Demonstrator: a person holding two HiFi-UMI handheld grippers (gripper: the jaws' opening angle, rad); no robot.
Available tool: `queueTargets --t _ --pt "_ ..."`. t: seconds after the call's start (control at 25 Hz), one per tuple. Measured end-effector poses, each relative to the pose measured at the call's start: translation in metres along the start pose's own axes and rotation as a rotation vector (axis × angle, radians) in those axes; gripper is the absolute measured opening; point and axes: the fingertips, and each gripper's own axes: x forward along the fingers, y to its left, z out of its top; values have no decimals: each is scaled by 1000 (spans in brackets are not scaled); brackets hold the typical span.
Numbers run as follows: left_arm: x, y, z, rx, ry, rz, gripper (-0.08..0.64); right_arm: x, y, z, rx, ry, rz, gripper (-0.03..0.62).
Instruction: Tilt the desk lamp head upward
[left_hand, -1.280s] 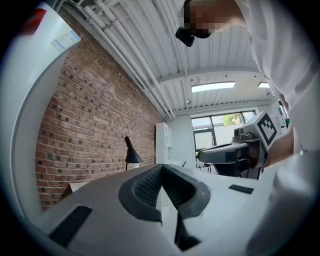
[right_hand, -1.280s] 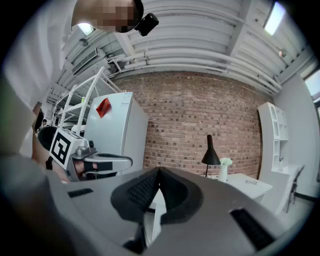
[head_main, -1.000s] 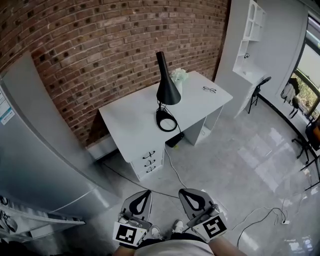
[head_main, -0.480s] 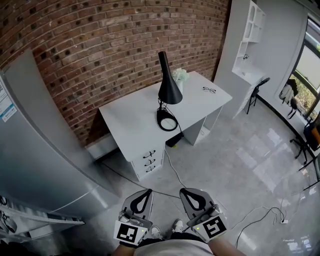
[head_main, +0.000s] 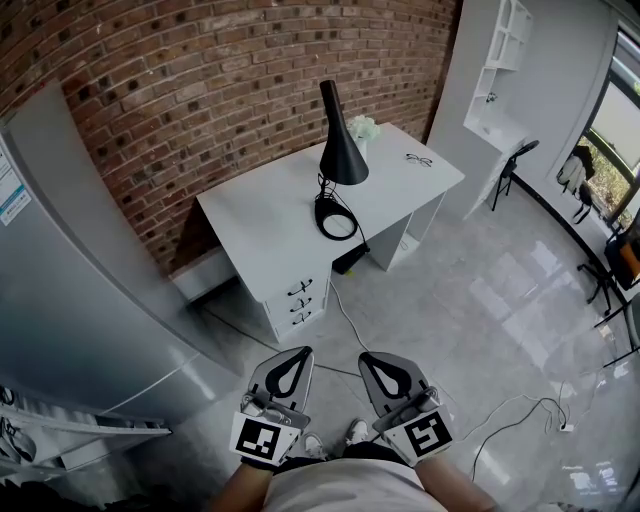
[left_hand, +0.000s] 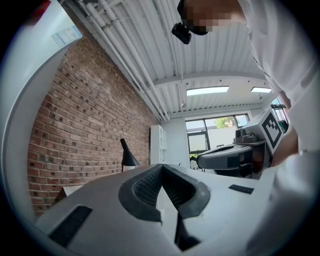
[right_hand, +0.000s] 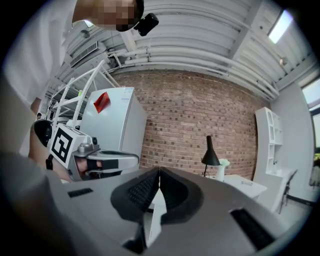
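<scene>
A black desk lamp (head_main: 340, 150) stands near the middle of a white counter (head_main: 255, 235). Its cone-shaped head points down over its ring-shaped base (head_main: 335, 220). Just behind the lamp on the counter sits a small white vase of pale flowers (head_main: 362, 128). A pair of glasses (head_main: 419, 159) lies near the counter's right end. The counter backs onto a red brick wall (head_main: 200, 90) and has drawers (head_main: 298, 312) under its front edge. A grey fridge (head_main: 70, 300) stands to the counter's left. Well apart from the counter, close to the person, both grippers hover above the glossy floor (head_main: 480, 300). The left gripper (head_main: 298, 354) has its jaws pressed together, holding nothing. The right gripper (head_main: 370, 360) is closed and empty too.
</scene>
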Motion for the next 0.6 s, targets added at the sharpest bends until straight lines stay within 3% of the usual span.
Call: queueTargets --t 0.6 --pt "4 -8 -7 -47 -14 -102 8 4 9 0 -11 8 -62 18"
